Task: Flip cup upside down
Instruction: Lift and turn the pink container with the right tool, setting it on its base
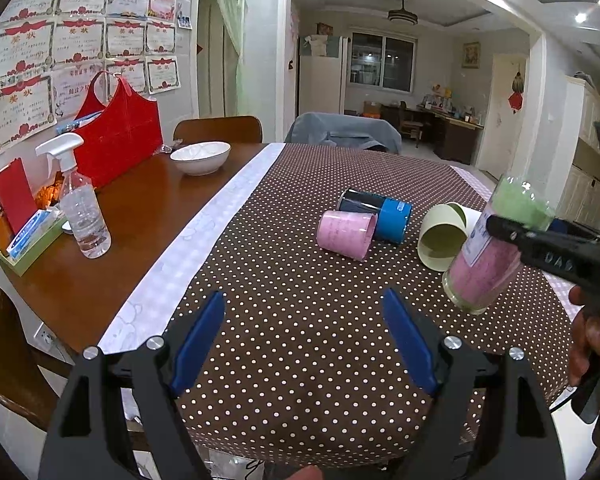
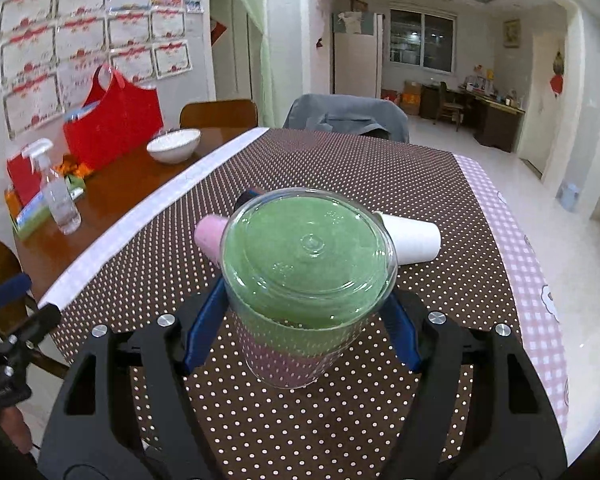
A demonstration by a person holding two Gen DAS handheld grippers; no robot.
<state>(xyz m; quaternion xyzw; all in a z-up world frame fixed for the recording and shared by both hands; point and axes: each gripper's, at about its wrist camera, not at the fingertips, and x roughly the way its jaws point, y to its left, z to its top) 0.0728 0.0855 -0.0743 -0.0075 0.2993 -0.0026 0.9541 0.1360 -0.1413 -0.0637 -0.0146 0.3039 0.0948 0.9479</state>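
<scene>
The right gripper (image 2: pixel 306 324) pinches the clear cup (image 2: pixel 306 280) at mid-wall, tilted above the cloth (image 2: pixel 340 160), base up. It may slip on smooth plastic or knock the white cup (image 1: pixel 444 240), apparently just beside it. The left gripper (image 1: pixel 304 340) hovers spread, holding nothing.

The clear cup (image 2: pixel 300 280) looked like glossy plastic. The dotted tablecloth (image 1: pixel 300 280) was matt cloth. The bare tabletop (image 1: pixel 140 208) was polished, shiny wood.
</scene>
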